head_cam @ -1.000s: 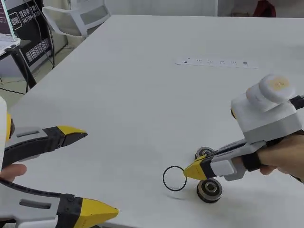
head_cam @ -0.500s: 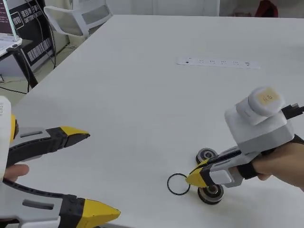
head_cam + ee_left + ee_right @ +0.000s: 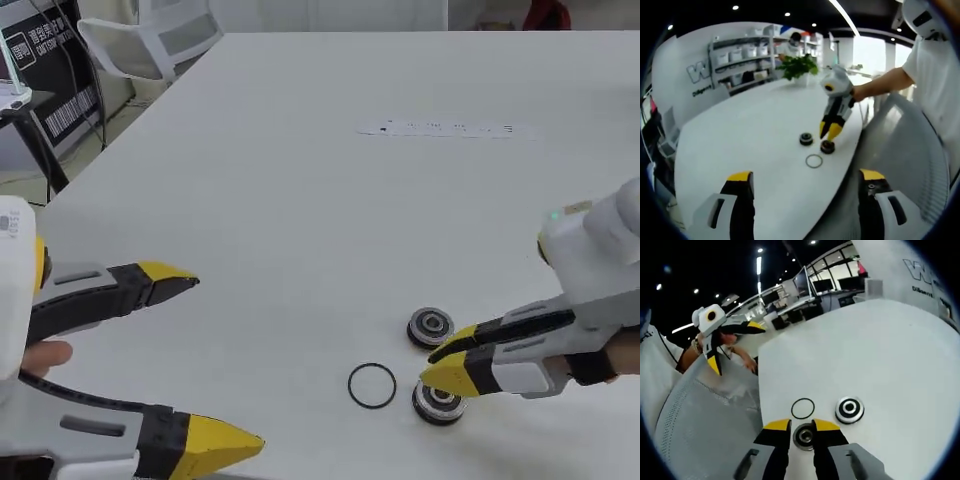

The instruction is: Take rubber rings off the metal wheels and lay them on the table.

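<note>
Two jaws of the right gripper point(image 3: 801, 425) stand narrowly parted and grasp nothing, poised right over a small round dark-rimmed metal wheel point(image 3: 804, 436) — whether the tips touch it is unclear. Just ahead of the tips a thin black rubber ring point(image 3: 802, 408) lies flat on the white table point(image 3: 300, 150), and a second metal wheel point(image 3: 849, 410) sits ahead and to their right. The left gripper point(image 3: 805, 175) — well apart — gapes wide and empty.

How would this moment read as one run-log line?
left claw open | right claw straddling nearer round metal wheel | black rubber ring on white table
</note>
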`<state>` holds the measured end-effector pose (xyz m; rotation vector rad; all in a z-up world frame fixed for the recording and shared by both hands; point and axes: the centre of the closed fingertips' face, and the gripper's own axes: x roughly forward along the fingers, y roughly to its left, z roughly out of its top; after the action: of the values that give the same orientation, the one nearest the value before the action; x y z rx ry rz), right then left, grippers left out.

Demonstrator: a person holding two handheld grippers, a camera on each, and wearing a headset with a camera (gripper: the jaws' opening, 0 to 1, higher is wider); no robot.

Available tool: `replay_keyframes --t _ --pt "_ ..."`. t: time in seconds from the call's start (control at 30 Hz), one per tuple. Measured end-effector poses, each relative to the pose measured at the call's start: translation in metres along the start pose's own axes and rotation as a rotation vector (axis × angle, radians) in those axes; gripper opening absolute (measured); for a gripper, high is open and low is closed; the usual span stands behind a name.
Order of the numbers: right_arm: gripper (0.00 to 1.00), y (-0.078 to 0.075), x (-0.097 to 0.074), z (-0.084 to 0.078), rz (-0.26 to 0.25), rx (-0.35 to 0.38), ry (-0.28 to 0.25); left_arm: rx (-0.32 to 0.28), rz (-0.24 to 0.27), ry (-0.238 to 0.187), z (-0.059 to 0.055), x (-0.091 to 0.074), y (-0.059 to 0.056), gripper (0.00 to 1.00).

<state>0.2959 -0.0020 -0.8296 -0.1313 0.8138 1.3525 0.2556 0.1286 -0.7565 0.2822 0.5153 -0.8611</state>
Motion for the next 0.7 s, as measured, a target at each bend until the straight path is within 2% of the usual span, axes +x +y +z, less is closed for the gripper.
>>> replay_keyframes --t 0.2,0.37,0.4,0.43,0.5,0.57,0.63,0.7 --pt "0.19 -0.001 -0.013 -0.008 -0.035 -0.006 -0.044 0.045 -0.047 -0.002 0.014 0.014 -0.002 0.86" --pt "0.26 -0.005 -0.015 -0.024 -0.051 -0.009 -0.037 0.091 -0.093 -0.002 0.028 0.027 -0.007 0.84" --pt "0.28 -0.006 -0.015 -0.028 -0.052 -0.017 -0.036 0.088 -0.104 -0.008 0.033 0.030 -0.009 0.83" --pt "0.30 -0.007 -0.015 -0.030 -0.054 -0.016 -0.035 0.087 -0.130 -0.034 0.041 0.033 -0.014 0.83" --pt "0.33 -0.009 -0.014 -0.034 -0.067 -0.012 -0.038 0.091 -0.150 -0.074 0.054 0.038 -0.018 0.81" --pt "0.32 -0.010 -0.014 -0.036 -0.076 -0.013 -0.042 0.100 -0.161 -0.072 0.058 0.044 -0.021 0.79" --pt "0.32 -0.010 -0.013 -0.039 -0.079 -0.012 -0.040 0.152 -0.183 -0.043 0.057 0.053 -0.025 0.77" --pt "0.32 -0.010 -0.012 -0.041 -0.083 -0.014 -0.038 0.172 -0.191 -0.035 0.059 0.060 -0.028 0.76"
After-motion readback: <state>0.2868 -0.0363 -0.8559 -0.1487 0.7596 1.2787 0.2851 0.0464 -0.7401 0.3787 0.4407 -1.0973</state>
